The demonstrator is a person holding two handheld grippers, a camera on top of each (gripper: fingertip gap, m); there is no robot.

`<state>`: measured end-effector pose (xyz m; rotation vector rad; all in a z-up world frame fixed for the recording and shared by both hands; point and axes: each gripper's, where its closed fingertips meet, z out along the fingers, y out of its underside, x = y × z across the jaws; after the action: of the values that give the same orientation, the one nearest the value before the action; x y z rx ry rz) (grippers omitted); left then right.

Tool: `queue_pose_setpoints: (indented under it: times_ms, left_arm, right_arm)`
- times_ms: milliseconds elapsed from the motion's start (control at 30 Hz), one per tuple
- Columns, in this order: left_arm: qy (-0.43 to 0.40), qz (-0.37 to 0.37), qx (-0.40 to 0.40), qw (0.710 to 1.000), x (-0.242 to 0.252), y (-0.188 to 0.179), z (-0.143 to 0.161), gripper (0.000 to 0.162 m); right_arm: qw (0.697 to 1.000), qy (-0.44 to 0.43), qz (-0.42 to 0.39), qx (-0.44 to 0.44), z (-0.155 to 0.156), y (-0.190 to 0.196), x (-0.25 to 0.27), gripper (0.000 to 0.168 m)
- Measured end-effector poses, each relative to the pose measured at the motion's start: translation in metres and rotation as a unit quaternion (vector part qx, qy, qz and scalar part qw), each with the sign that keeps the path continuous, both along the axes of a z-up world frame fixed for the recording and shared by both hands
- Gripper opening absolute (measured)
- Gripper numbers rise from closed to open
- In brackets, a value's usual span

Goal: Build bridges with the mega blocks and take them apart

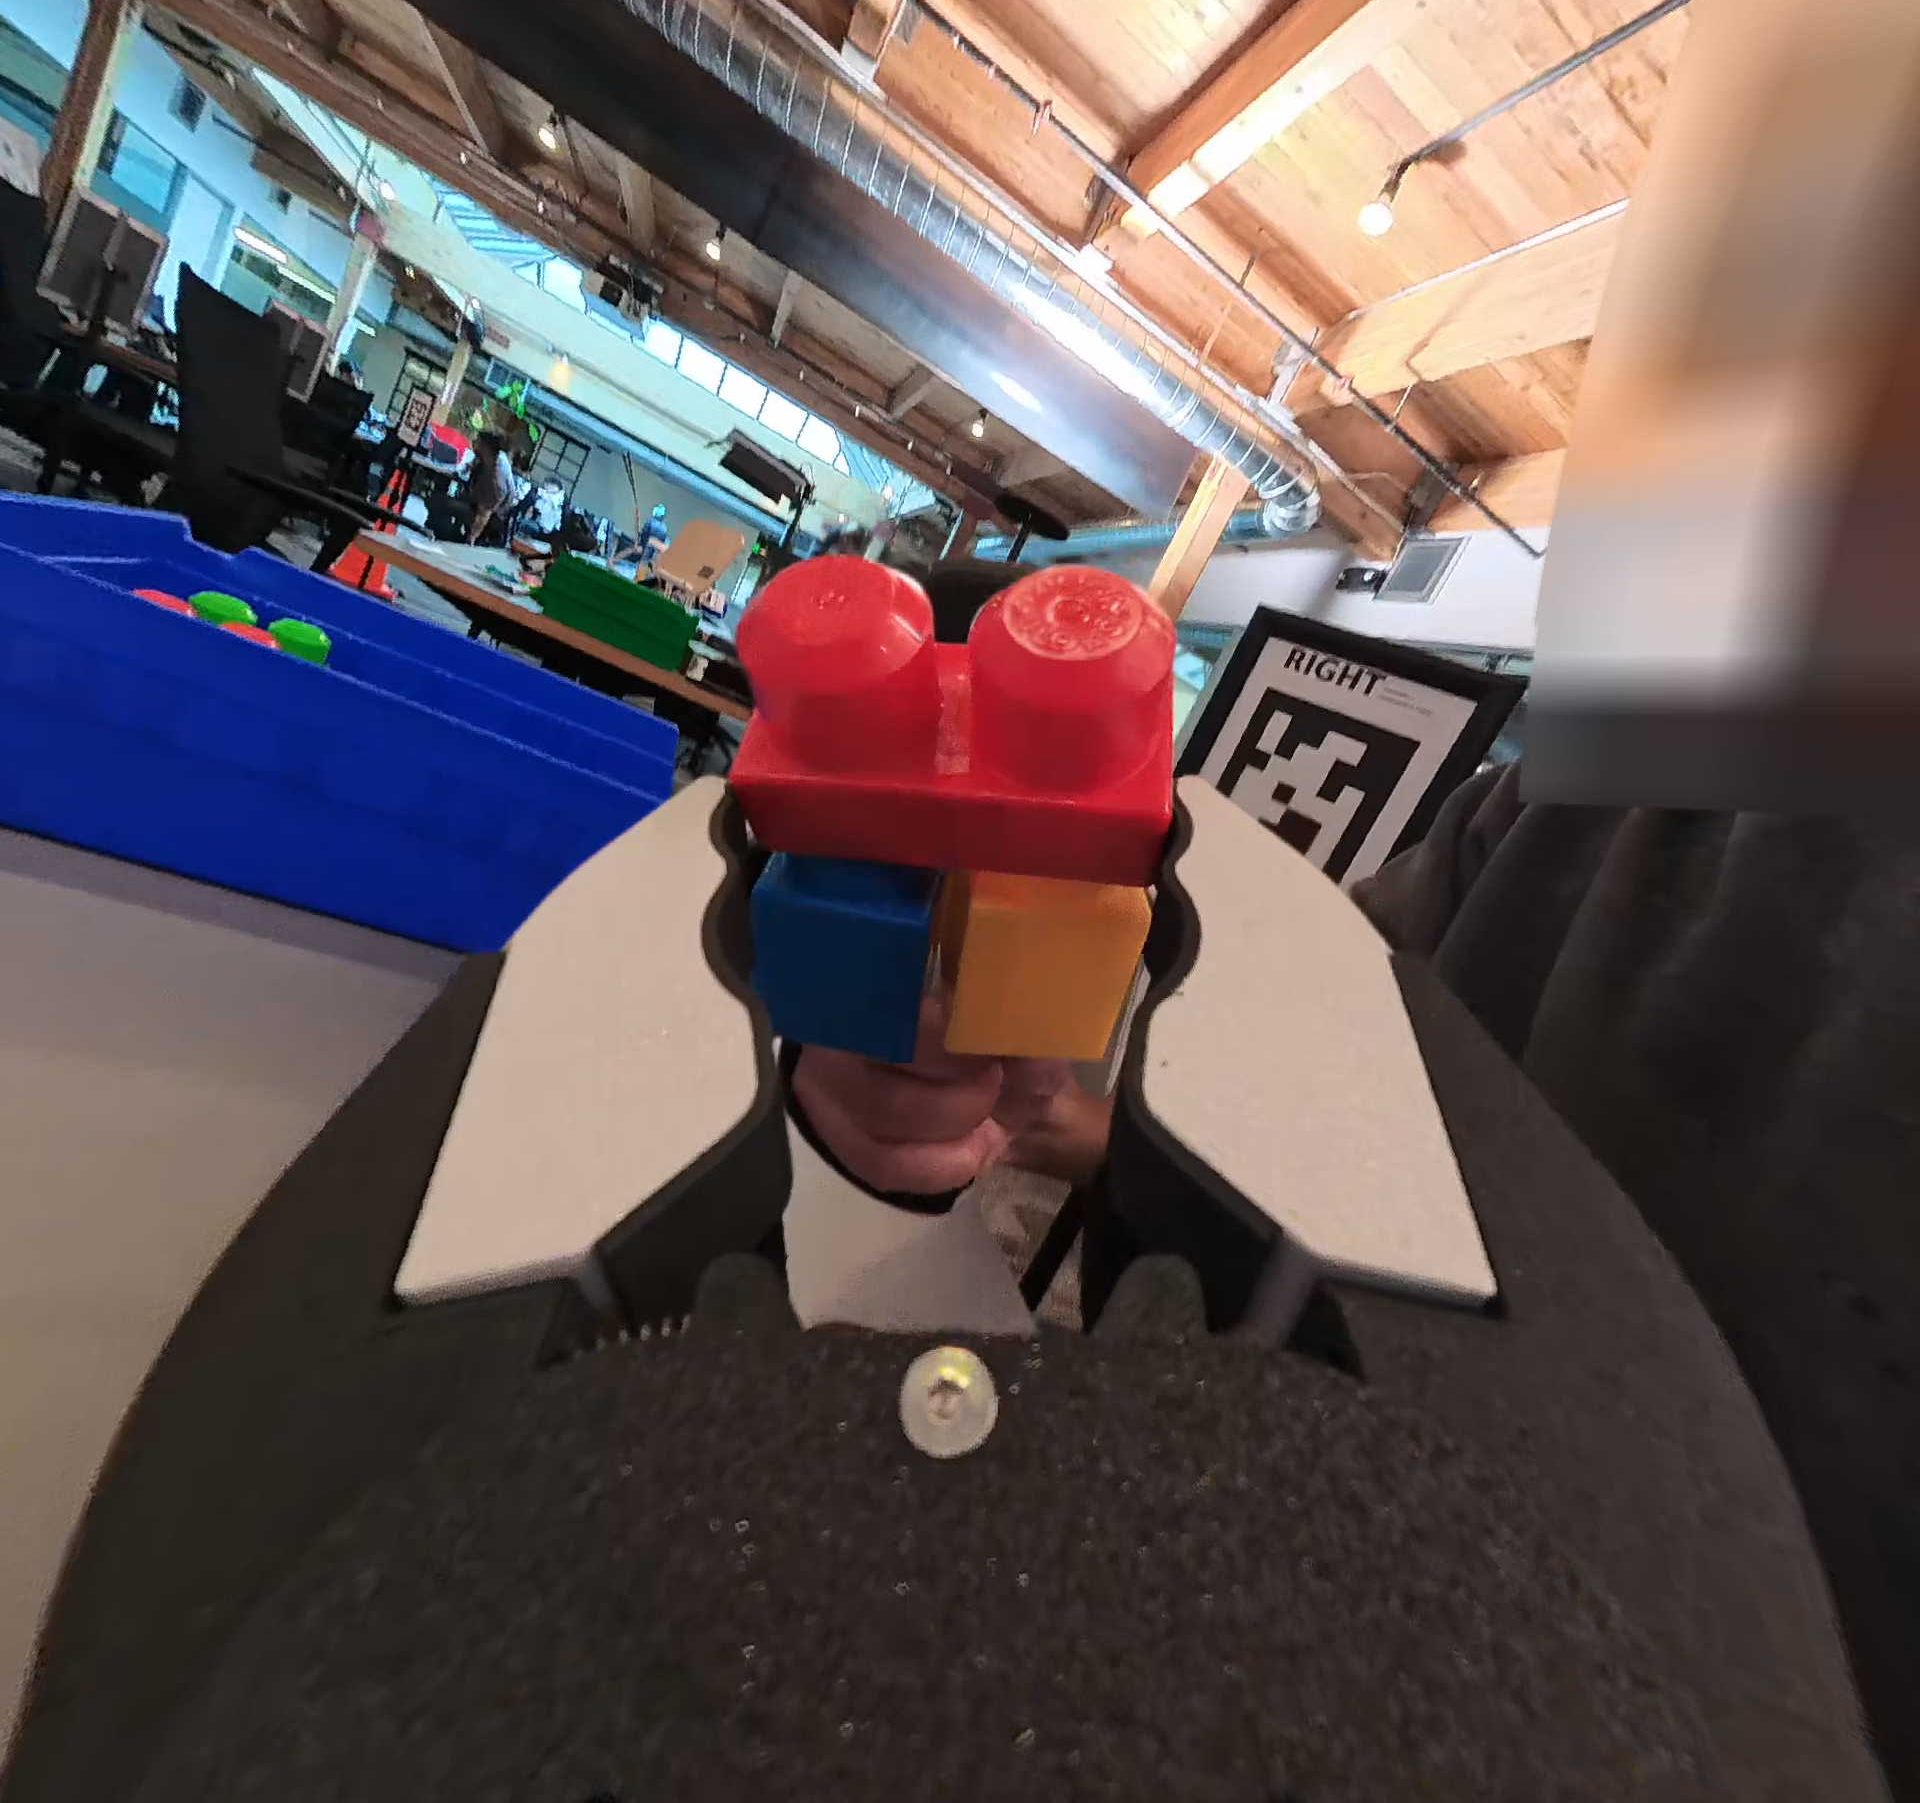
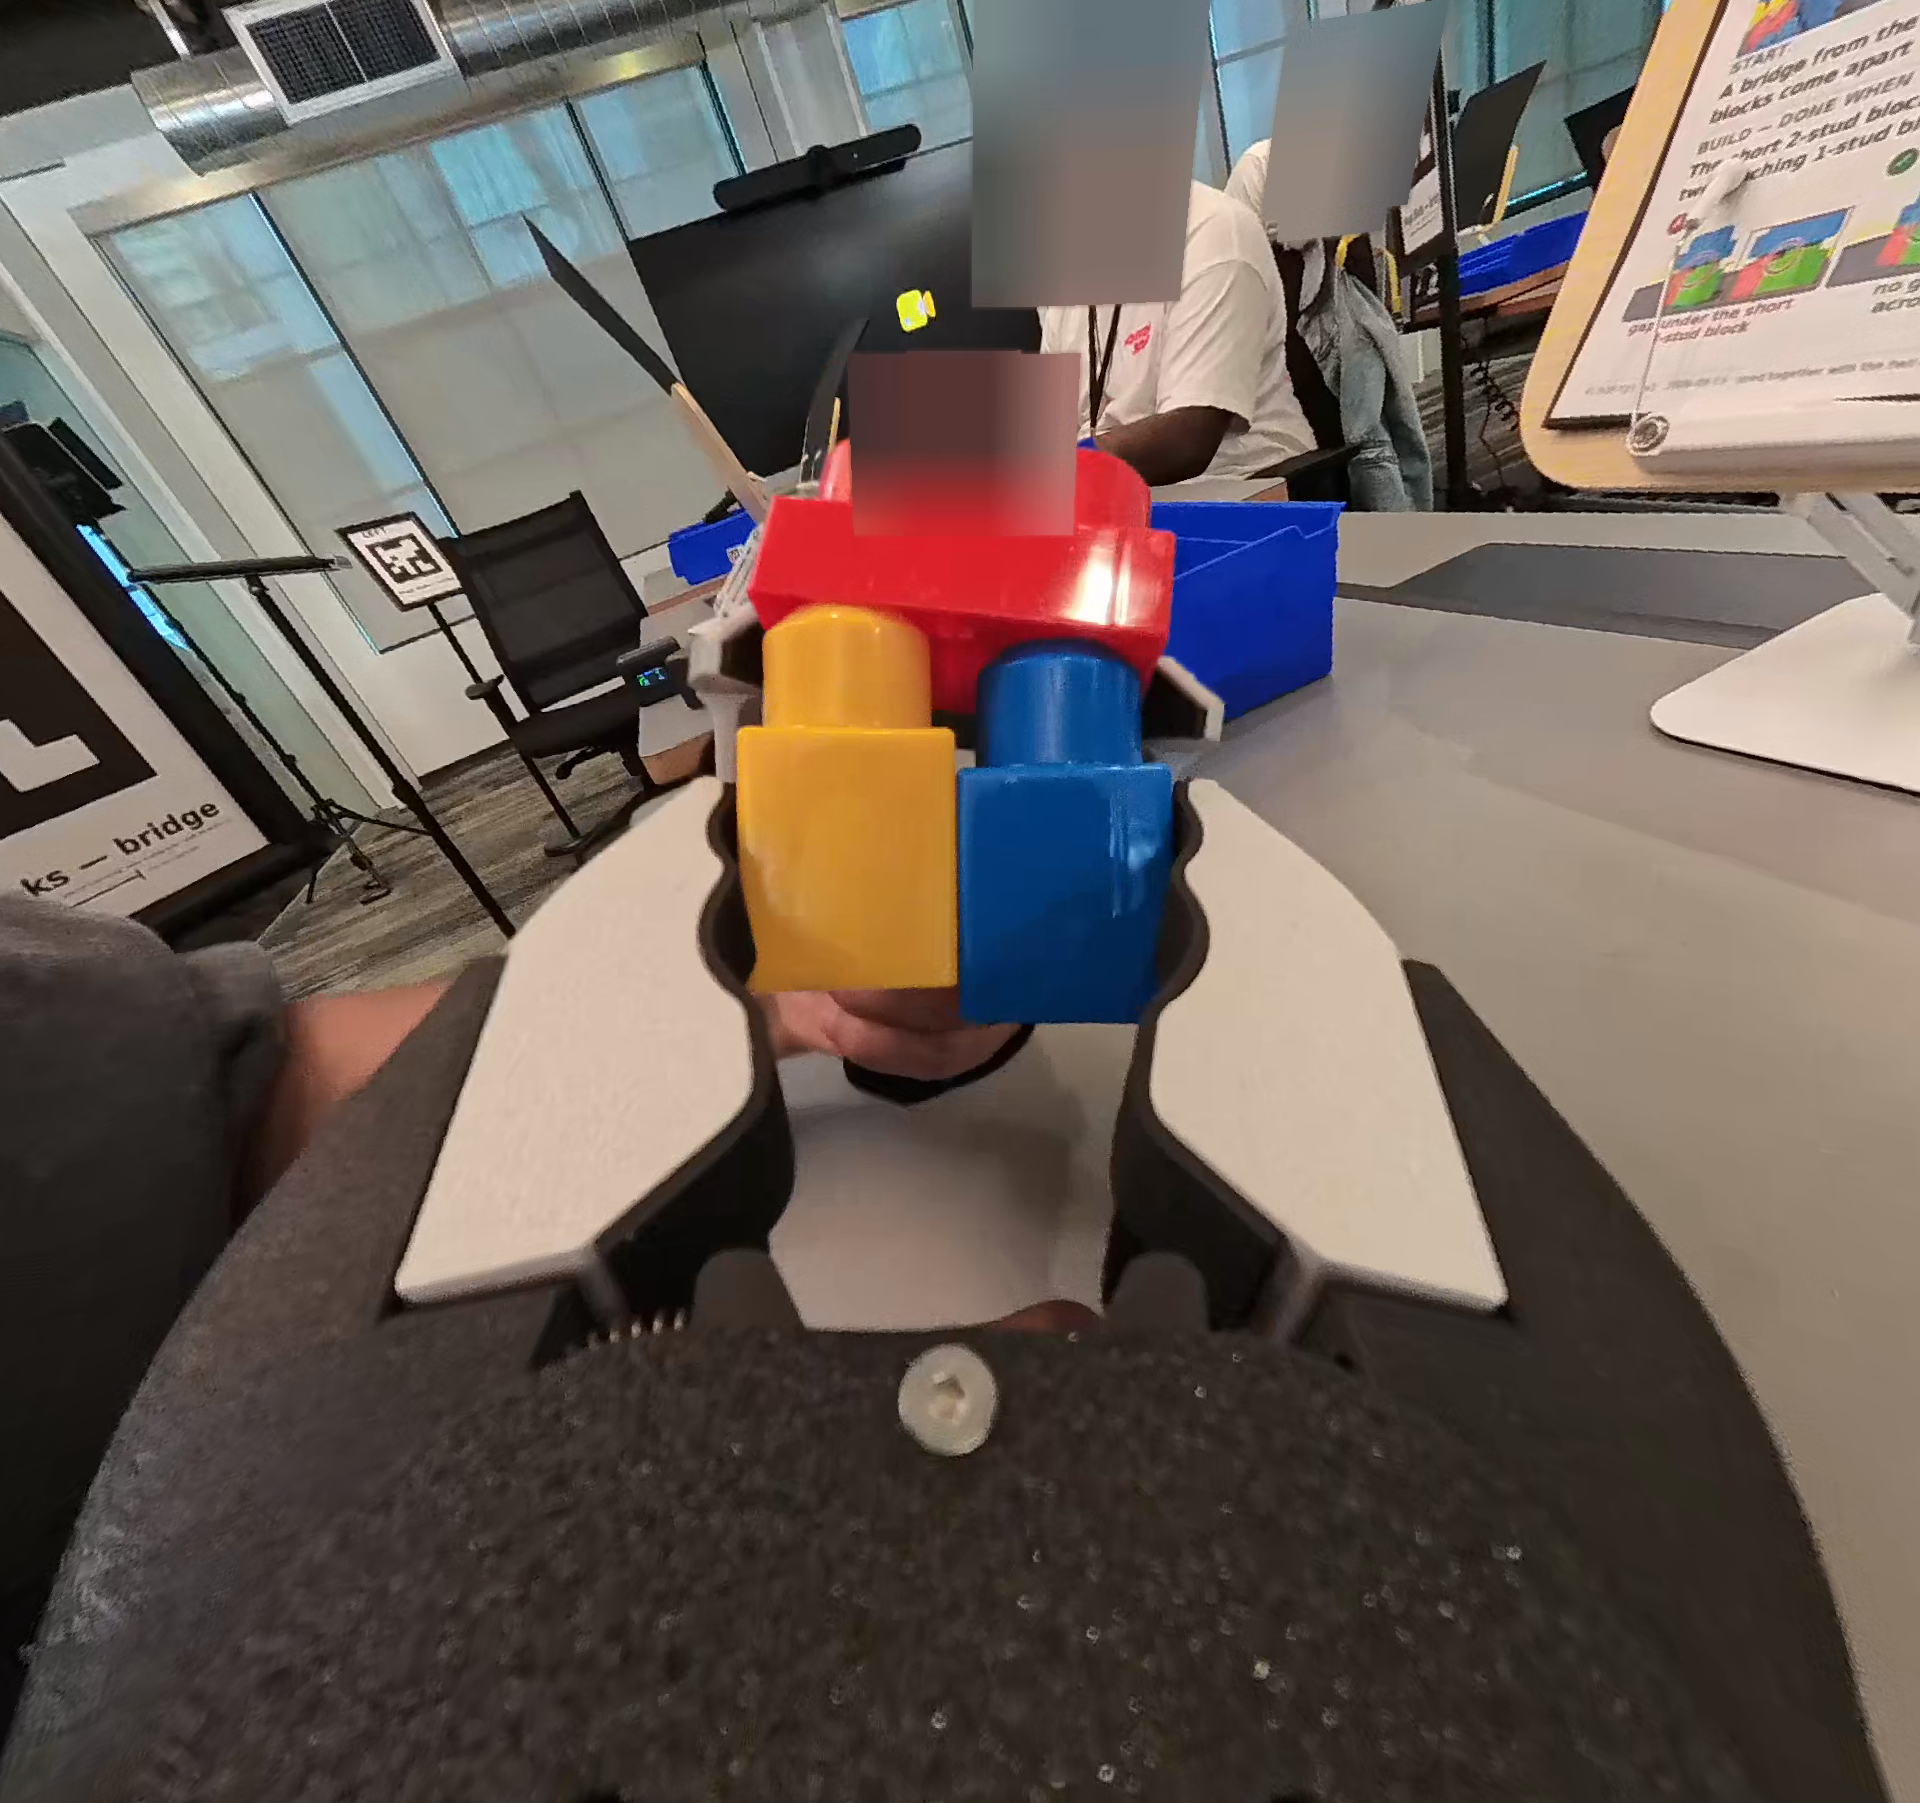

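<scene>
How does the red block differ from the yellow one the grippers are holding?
The red block is wide with two studs; the yellow block is narrow with one. Red spans the top; yellow sits below it beside the blue block. Both are glossy plastic, held above the table.

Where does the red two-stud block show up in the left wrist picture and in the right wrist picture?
Left wrist view: red block at centre, studs up, above the blue and yellow blocks, between the near fingers.
Right wrist view: red block above centre, beyond the yellow and blue blocks, partly behind a blur patch.
Shared landmark: yellow block.
</scene>
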<state>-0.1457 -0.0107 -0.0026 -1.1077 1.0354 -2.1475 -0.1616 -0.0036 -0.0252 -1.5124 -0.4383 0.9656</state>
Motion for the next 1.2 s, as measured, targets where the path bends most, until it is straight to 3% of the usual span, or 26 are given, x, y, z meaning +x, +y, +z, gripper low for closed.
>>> queue_pose_setpoints:
  times_ms: [167,333,500,600,933,1033,1133,1200]
  left_arm:
    - [0.096,-0.012,0.102,0.990,0.002,-0.002,-0.019,0.074]
    - [0.153,-0.045,0.148,0.976,0.003,-0.004,-0.021,0.074]
    - [0.143,-0.050,0.083,0.985,0.008,0.000,-0.014,0.075]
    - [0.117,-0.066,0.029,0.991,0.005,-0.001,-0.013,0.084]
    - [0.152,-0.052,0.037,0.986,-0.007,0.003,-0.031,0.089]
    - [0.171,-0.066,0.037,0.982,-0.007,0.000,-0.038,0.087]
    - [0.183,-0.078,0.028,0.980,-0.007,0.000,-0.044,0.065]
    - [0.196,-0.068,0.022,0.978,-0.003,0.006,-0.051,0.041]
  right_arm:
    - [1.000,-0.013,0.007,-0.007,-0.005,0.000,0.005,0.076]
    - [1.000,-0.021,0.006,0.005,-0.005,0.000,0.008,0.076]
    - [1.000,-0.003,-0.003,0.008,-0.003,0.002,0.013,0.076]
    - [0.999,-0.029,-0.014,0.013,-0.007,0.003,0.014,0.076]
    - [0.995,-0.094,-0.026,0.008,-0.025,0.008,0.010,0.076]
    - [0.988,-0.149,-0.026,0.030,-0.033,0.006,0.004,0.076]
    - [0.975,-0.213,-0.039,0.056,-0.039,0.005,0.001,0.076]
    - [0.971,-0.227,-0.046,0.066,-0.040,0.005,-0.001,0.076]
